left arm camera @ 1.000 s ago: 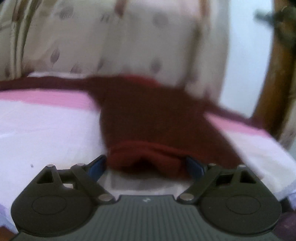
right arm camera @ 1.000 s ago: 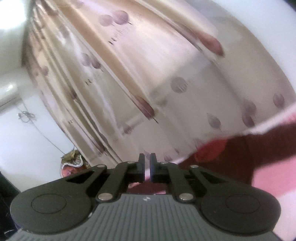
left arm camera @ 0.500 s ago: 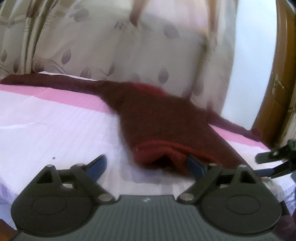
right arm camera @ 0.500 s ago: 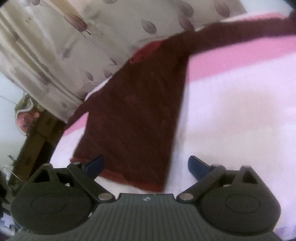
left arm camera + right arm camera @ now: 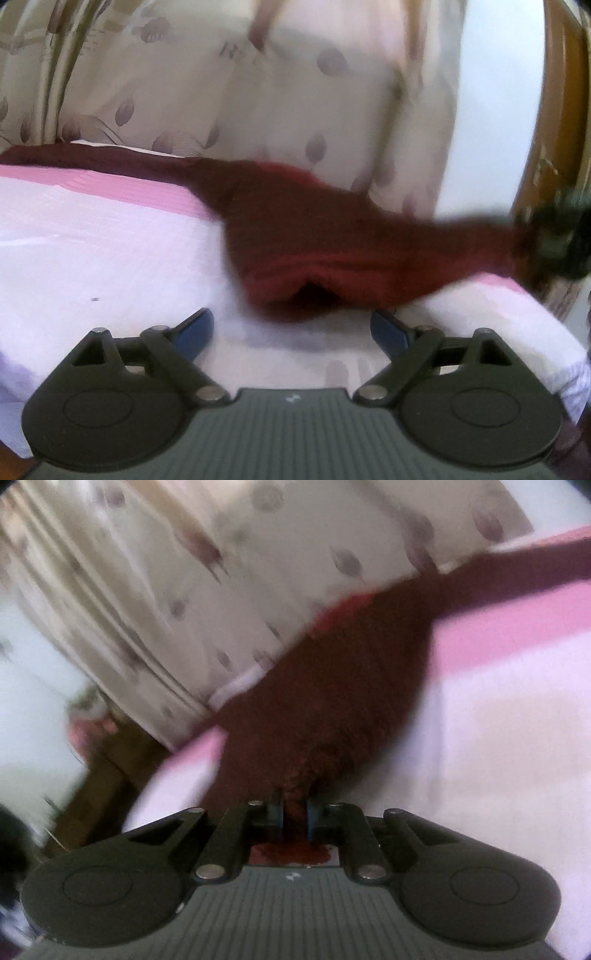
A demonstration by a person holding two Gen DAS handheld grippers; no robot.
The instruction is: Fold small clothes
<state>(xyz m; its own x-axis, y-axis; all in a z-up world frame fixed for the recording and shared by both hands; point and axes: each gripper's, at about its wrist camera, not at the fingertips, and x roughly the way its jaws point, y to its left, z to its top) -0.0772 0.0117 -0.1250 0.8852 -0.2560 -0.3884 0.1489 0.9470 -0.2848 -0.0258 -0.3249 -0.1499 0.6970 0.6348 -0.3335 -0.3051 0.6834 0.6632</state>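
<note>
The dark red knitted sweater (image 5: 332,236) lies spread across the middle of the left wrist view, its ribbed hem gaping toward the camera at lower centre and one sleeve trailing off toward the upper left. In the right wrist view it runs diagonally from lower centre up to the upper right. It looks thick, fuzzy and limp, light enough for a single pinch to lift, yet likely to sag and stretch wherever it hangs unsupported (the knit should grip the pads well, so slipping seems a small worry). The ribbed hem and the sleeve cuffs look like the firmest places to take hold.

The right gripper (image 5: 294,812) is closing its jaws, and red knit is bunched between the blue pads, so it is pinching an edge of the garment at bottom centre of its view. In the left wrist view that gripper shows only as a dark blur at the right edge, with the cloth drawn out toward it. The left gripper (image 5: 291,328) is spread wide and pinches nothing; it sits just short of the hem.

The sweater rests on a bed (image 5: 110,266) covered in pale lilac sheeting with a pink band, soft and giving. Behind hangs a cream curtain (image 5: 229,92) printed with leaves, and a wooden door frame (image 5: 554,129) stands at the upper right.
</note>
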